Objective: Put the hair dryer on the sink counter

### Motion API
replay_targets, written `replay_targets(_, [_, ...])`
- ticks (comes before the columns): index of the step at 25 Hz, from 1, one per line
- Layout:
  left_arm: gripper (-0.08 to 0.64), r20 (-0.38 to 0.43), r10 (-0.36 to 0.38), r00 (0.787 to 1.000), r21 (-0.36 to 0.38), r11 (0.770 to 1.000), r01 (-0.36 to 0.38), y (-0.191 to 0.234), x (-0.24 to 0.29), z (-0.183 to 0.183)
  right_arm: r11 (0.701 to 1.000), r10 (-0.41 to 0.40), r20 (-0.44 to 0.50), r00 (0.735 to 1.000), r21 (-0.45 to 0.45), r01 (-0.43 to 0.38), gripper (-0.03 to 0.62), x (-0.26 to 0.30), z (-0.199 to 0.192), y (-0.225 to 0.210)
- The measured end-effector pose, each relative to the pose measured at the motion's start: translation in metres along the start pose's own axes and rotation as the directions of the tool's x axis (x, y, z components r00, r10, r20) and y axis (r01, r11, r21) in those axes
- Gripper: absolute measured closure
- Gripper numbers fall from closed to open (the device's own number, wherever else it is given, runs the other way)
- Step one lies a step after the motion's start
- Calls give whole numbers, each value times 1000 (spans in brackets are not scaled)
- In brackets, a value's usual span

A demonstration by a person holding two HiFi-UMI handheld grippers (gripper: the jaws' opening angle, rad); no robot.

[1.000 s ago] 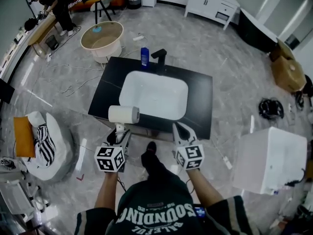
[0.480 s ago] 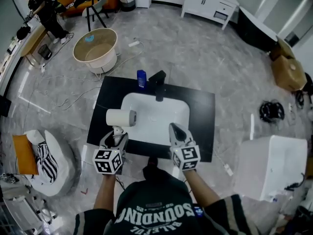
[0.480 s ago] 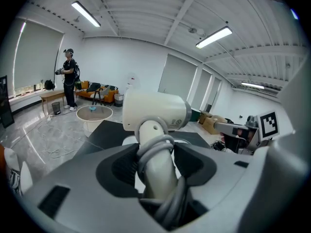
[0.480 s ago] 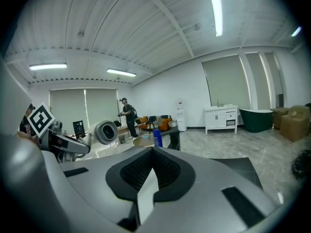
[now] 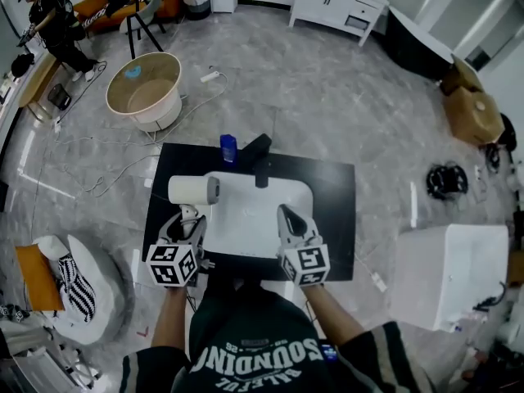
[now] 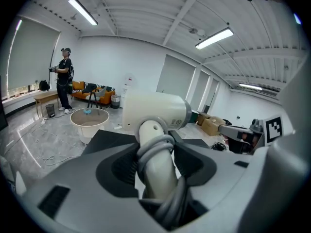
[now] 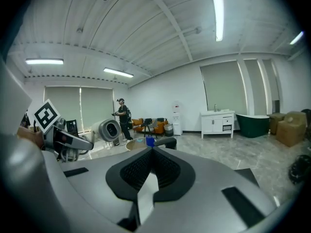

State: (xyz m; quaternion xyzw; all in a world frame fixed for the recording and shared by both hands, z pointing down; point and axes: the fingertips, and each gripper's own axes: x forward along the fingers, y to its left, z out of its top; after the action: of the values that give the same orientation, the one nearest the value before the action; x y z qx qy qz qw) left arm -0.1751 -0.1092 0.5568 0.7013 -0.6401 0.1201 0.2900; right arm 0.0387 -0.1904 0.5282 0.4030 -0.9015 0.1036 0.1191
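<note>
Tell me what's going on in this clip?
A person stands at a black sink counter with a hand-held gripper in each hand. The left hand-held gripper is clamped on the handle of a white hair dryer, held above the counter's left side beside the white basin. The right hand-held gripper is shut and empty over the basin's front edge. The dryer is not yet set down.

The room is bright and evenly lit. Long ceiling lamps (image 6: 214, 38) give white light, and a covered window (image 6: 24, 57) glows pale at the left. Shadows on the grey floor (image 5: 327, 80) are soft and weak. The white basin (image 5: 246, 219) of the sink counter (image 5: 336, 211) is nearly washed out. All views bend strongly at the edges; both gripper views have dark round corners.
</note>
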Motion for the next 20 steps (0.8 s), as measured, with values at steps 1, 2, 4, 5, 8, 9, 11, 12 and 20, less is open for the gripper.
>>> replay_targets(1, [341, -2, -7, 1000, 4, 1000, 7, 3, 4, 3, 1000, -6, -2, 1000, 3, 6, 592, 3, 2, 1])
replay_targets(2, [341, -6, -17, 1000, 7, 1000, 17, 6, 8, 5, 1000, -14, -5, 1000, 7, 14, 592, 5, 6, 3])
replay_targets(4, [341, -18, -37, 999, 16, 999, 37, 11, 16, 9, 999, -34, -6, 999, 10, 34, 592, 10, 11, 4])
replay_targets(5, [341, -27, -47, 999, 22, 999, 48, 14, 19, 10, 999, -42, -3, 999, 12, 42, 592, 13, 12, 4])
replay_targets(8, [341, -50, -73, 996, 42, 996, 76, 23, 26, 15, 998, -66, 4, 998, 21, 66, 592, 20, 16, 6])
replay_targets(9, [341, -52, -81, 995, 46, 995, 84, 26, 28, 18, 997, -80, 11, 997, 18, 80, 592, 23, 17, 5])
replay_targets(11, [341, -55, -94, 994, 49, 994, 97, 33, 31, 21, 994, -104, 20, 994, 17, 104, 592, 28, 16, 4])
replay_targets(12, [341, -58, -98, 993, 50, 994, 101, 36, 32, 22, 993, -115, 20, 993, 17, 114, 592, 29, 15, 5])
replay_targets(20, [341, -127, -106, 986, 47, 993, 113, 64, 49, 3, 994, -110, -43, 993, -12, 110, 592, 42, 8, 24])
